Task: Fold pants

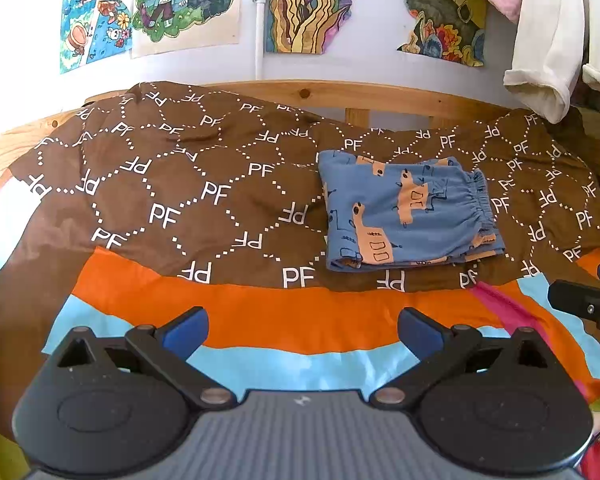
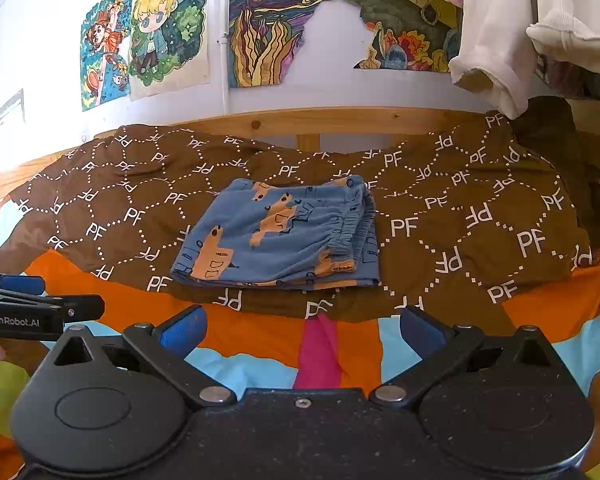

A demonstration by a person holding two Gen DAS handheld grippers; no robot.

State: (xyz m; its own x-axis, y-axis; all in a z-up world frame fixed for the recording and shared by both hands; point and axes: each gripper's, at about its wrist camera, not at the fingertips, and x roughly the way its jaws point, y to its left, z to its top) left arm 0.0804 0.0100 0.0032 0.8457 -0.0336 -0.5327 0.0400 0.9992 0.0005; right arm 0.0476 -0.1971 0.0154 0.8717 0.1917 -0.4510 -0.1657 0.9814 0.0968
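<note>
Folded blue pants (image 2: 276,236) lie mid-frame on the brown bedspread (image 2: 480,220), long axis left-right. Both grippers hover below them, fingers apart and empty. The right gripper (image 2: 300,330) sits nearer than the left gripper (image 1: 303,330).

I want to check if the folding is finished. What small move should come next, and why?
Probably none on the cloth: just hold both grippers back. The blue pants already lie folded in a compact stack on the brown blanket, waistband on top. The left gripper and right gripper are open, empty and short of the pants.
</note>
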